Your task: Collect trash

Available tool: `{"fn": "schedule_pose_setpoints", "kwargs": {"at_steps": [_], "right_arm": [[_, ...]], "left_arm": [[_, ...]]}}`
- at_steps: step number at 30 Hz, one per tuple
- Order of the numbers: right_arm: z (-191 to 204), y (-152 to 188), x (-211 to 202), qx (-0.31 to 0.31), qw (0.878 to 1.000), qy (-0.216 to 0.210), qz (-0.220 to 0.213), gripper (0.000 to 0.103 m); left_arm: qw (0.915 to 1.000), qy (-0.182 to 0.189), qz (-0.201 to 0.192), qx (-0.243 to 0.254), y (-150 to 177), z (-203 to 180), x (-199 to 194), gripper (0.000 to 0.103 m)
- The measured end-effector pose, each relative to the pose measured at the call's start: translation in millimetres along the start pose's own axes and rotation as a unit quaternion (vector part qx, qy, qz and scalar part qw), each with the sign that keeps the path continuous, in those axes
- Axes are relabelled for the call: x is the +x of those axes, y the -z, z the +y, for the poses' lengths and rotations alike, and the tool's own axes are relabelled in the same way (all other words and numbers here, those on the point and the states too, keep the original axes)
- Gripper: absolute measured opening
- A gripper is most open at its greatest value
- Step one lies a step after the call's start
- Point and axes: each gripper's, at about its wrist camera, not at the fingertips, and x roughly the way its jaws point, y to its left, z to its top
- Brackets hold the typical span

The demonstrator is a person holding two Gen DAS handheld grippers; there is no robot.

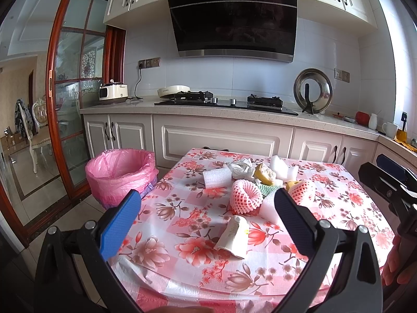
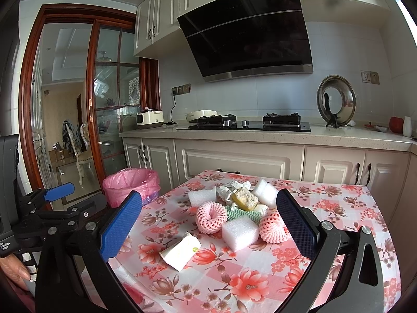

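Observation:
Trash lies in a heap on the floral tablecloth (image 1: 182, 224). It holds a flattened white carton (image 1: 233, 237) (image 2: 181, 250), two pink foam nets (image 1: 246, 195) (image 2: 211, 216) (image 2: 273, 228), white foam blocks (image 1: 217, 178) (image 2: 239, 233), a yellow sponge (image 1: 264, 173) (image 2: 245, 198), crumpled paper (image 1: 242, 168) and a green-white cloth (image 2: 239, 212). My left gripper (image 1: 208, 221) hovers open above the near part of the table, with the carton below its gap. My right gripper (image 2: 208, 224) is also open and empty, just short of the heap. A bin lined with a pink bag (image 1: 121, 172) (image 2: 131, 186) stands on the floor left of the table.
Behind the table runs a kitchen counter (image 1: 234, 116) with a gas hob (image 1: 226, 103), a rice cooker (image 1: 113, 94) and a pot lid on a stand (image 1: 312, 91). A glass sliding door (image 1: 75, 91) is at the left. A hand (image 2: 15, 271) holds the left gripper's handle.

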Motion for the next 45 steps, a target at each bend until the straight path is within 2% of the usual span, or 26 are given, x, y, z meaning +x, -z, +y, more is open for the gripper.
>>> {"fn": "schedule_pose_setpoints", "kwargs": {"at_steps": [45], "right_arm": [[3.1, -0.5, 0.5, 0.003, 1.000, -0.002, 0.000, 0.097]], "left_arm": [[1.0000, 0.000, -0.002, 0.000, 1.1, 0.5, -0.4, 0.099]]}}
